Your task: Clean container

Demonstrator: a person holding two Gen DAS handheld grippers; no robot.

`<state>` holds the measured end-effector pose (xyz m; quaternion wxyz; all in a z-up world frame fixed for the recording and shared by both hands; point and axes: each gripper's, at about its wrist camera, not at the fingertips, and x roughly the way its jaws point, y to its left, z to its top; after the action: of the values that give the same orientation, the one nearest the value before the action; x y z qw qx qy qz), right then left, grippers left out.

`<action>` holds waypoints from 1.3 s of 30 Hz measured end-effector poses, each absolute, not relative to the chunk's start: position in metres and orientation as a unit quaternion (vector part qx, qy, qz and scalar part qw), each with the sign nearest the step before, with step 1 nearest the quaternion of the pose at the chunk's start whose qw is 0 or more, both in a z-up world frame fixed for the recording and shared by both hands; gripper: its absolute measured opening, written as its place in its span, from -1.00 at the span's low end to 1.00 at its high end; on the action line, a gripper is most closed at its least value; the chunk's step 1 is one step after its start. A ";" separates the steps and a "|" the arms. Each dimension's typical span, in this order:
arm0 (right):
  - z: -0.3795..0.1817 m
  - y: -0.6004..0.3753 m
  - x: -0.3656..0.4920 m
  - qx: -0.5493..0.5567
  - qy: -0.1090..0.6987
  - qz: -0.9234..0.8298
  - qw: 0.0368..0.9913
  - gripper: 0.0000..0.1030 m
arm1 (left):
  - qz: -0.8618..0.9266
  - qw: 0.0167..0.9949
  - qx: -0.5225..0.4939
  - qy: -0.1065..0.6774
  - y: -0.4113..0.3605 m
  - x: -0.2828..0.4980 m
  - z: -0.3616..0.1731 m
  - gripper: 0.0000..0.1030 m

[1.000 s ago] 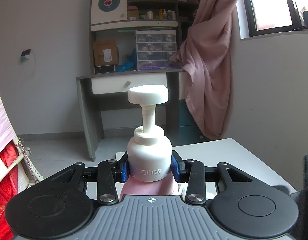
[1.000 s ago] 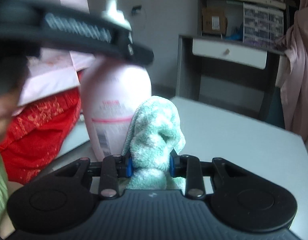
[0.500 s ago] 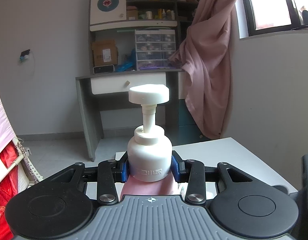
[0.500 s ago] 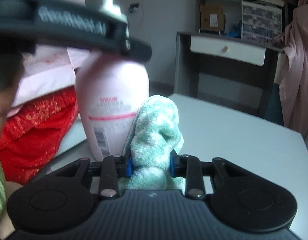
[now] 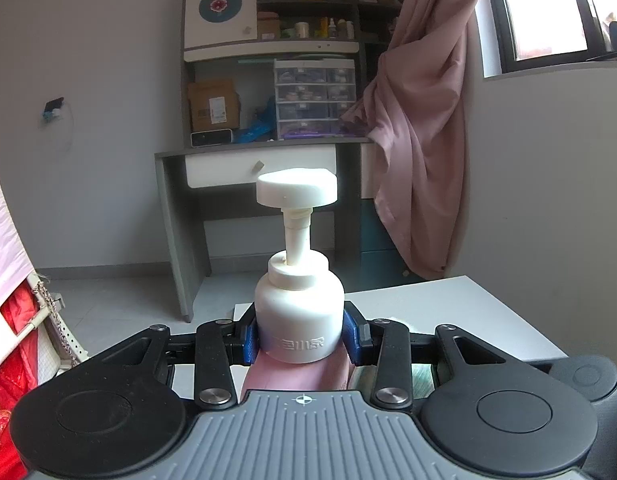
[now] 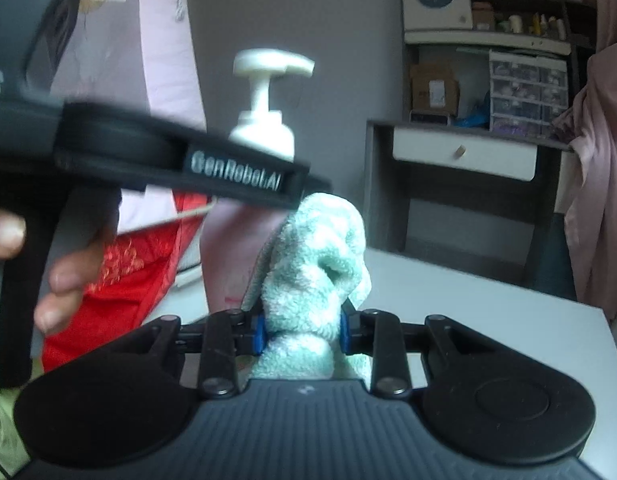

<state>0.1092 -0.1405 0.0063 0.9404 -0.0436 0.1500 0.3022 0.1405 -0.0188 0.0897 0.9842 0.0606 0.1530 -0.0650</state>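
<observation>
The left gripper (image 5: 299,338), nearly level, pinches the upright bottle (image 5: 299,316), pump up; the right gripper (image 6: 302,334) pinches a cloth (image 6: 316,272).

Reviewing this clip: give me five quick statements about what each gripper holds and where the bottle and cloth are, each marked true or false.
1. The left gripper is shut on the pump bottle at its white collar. True.
2. The right gripper is open, with nothing between its fingers. False: it is shut on the green towel.
3. The pump bottle has a pink body and a white pump head. True.
4. The towel lies flat on the white table. False: it is bunched up in the right gripper, rising beside the bottle's pink body.
5. The bottle's pump head has been taken off. False: the pump head is still on the bottle, upright.
</observation>
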 end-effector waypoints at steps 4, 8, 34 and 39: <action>-0.005 -0.130 0.118 -0.072 0.194 0.304 0.930 -0.39 | -0.067 0.984 0.061 0.153 -0.018 0.140 0.090 -0.19; -0.019 -0.119 0.128 -0.090 0.235 0.294 0.922 -0.39 | -0.069 0.984 0.064 0.152 -0.019 0.138 0.090 -0.19; 0.008 -0.122 0.095 -0.059 0.126 0.310 0.941 -0.40 | -0.066 0.984 0.059 0.153 -0.017 0.135 0.089 -0.19; 0.002 -0.120 0.102 -0.066 0.153 0.312 0.935 -0.39 | -0.067 0.984 0.060 0.153 -0.015 0.136 0.089 -0.19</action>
<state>0.1021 -0.1203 0.0025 0.9353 -0.0662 0.1534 0.3118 0.1363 -0.0145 0.0895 0.9841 0.0601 0.1529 -0.0670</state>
